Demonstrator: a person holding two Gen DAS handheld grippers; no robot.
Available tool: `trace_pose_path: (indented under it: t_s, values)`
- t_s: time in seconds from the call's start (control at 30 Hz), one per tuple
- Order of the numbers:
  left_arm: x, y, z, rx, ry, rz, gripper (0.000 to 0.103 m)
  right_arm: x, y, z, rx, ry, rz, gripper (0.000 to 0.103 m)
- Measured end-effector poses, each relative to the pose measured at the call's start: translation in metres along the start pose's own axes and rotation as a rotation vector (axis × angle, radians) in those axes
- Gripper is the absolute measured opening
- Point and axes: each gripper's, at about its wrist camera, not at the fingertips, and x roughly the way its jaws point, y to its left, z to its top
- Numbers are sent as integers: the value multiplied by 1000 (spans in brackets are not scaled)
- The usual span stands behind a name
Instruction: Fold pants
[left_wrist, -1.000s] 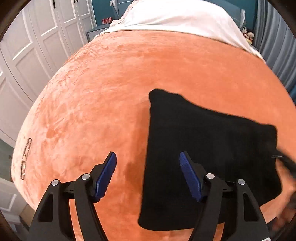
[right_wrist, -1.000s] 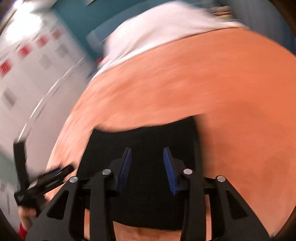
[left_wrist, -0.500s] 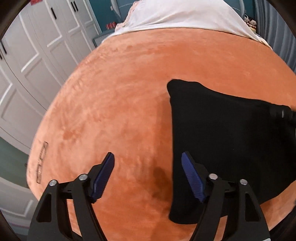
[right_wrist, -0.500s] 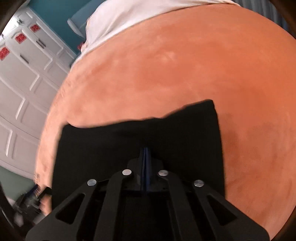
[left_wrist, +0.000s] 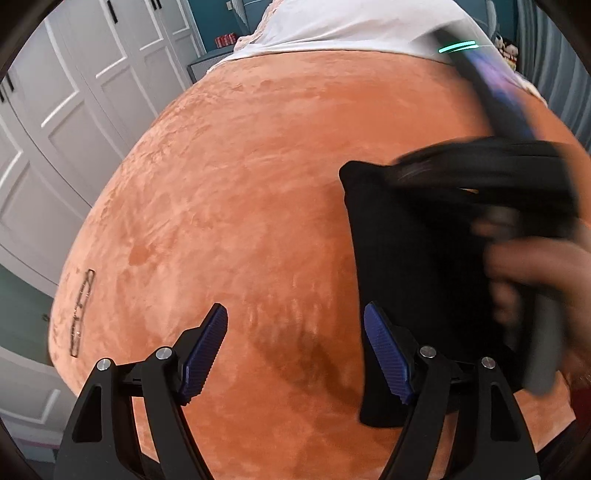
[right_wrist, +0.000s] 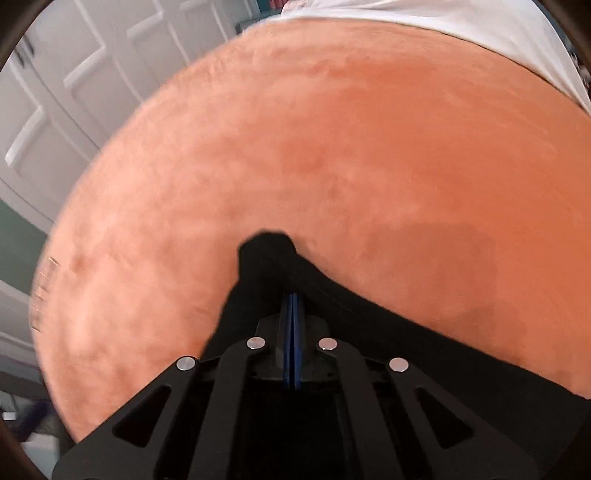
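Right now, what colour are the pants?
Black, plain; the pants show best in the left wrist view.

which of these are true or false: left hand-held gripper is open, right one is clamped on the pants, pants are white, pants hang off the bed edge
1. The left hand-held gripper is open. True.
2. The right hand-held gripper is shut on the pants. True.
3. The pants are white. False: they are black.
4. The pants hang off the edge of the bed. False: they lie on the orange blanket, with one part lifted by the right hand-held gripper.
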Motion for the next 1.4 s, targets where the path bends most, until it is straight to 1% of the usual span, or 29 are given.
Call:
trace_pose_path:
  t_s: [0.07, 0.1, 0.17, 0.23, 0.3, 0.33, 0.37, 0.4, 0.43, 0.47, 0.5, 0.53, 0.6, 0.63, 0.67, 0.73, 0.83, 0.9, 0.93, 1.0, 1.03, 1.07, 1.1, 1.13, 1.2, 1.23, 1.3, 1.33, 1.4]
  values:
    - [-4, -1, 3, -23, -12, -30, 74, -47, -15, -14, 42, -78, 25, 3]
    - [-6, -3, 4, -26, -18, -41, 74, -74, -29, -31, 68, -120, 14, 3]
    - [-8, -13, 7, -15, -26, -57, 74, -109, -61, -60, 132, -147, -17, 3]
    - [-8, -33, 7, 27, -29, -67, 75, -132, -104, -94, 194, -146, -143, 3]
    - [-5, -57, 6, 78, -22, -64, 75, -129, -150, -110, 234, -93, -287, 0]
    - [-2, -69, 5, 102, -19, -61, 75, -128, -170, -116, 267, -82, -287, 0]
    - [0, -80, 4, 126, -16, -55, 75, -132, -193, -119, 359, -93, -217, 0]
    - [2, -88, 3, 144, -9, -45, 75, -141, -196, -118, 397, -111, -212, 0]
    - [4, -96, 2, 161, 1, -36, 75, -154, -191, -116, 384, -137, -232, 5]
    - [6, -101, 2, 167, 11, -33, 75, -164, -182, -114, 348, -150, -244, 5]
    - [6, -103, 1, 165, 16, -37, 75, -176, -163, -117, 290, -177, -235, 5]
    - [5, -105, 1, 161, 16, -39, 75, -181, -157, -122, 273, -182, -213, 5]
    - [6, -108, 0, 162, 18, -19, 75, -179, -139, -138, 260, -157, -155, 5]
    - [6, -109, 0, 165, 20, -15, 75, -173, -132, -148, 249, -136, -146, 5]
    - [7, -111, -1, 166, 21, -8, 75, -162, -126, -158, 217, -100, -163, 5]
    - [6, -111, -2, 166, 28, -14, 75, -144, -133, -171, 177, -74, -216, 0]
    - [6, -111, -3, 173, 29, -2, 76, -151, -144, -166, 289, -96, -169, 0]
    - [6, -109, -4, 163, 36, -4, 76, -170, -128, -159, 254, -134, -202, 5]
    - [6, -109, -4, 159, 35, -6, 76, -172, -119, -158, 218, -133, -221, 5]
    - [6, -110, -5, 161, 33, -3, 76, -157, -117, -164, 170, -79, -274, 3]
    - [5, -110, -5, 161, 33, -7, 76, -146, -123, -169, 176, -51, -277, 0]
    - [5, -110, -6, 160, 32, -6, 76, -141, -130, -173, 214, -43, -250, 0]
    - [5, -110, -5, 163, 32, -2, 75, -157, -137, -178, 237, -58, -236, 0]
    - [4, -110, -6, 167, 34, -2, 75, -164, -133, -174, 245, -68, -238, 0]
    - [3, -107, -8, 156, 39, -15, 76, -174, -121, -164, 220, -106, -251, 6]
    - [2, -105, -9, 147, 40, -22, 75, -175, -116, -162, 203, -109, -241, 6]
    - [0, -102, -10, 139, 43, -31, 76, -163, -118, -165, 170, -60, -281, 4]
    - [-1, -99, -11, 137, 46, -36, 76, -152, -123, -170, 160, -23, -302, 0]
    - [-6, -89, -14, 121, 52, -70, 76, -157, -130, -174, 203, -41, -257, 0]
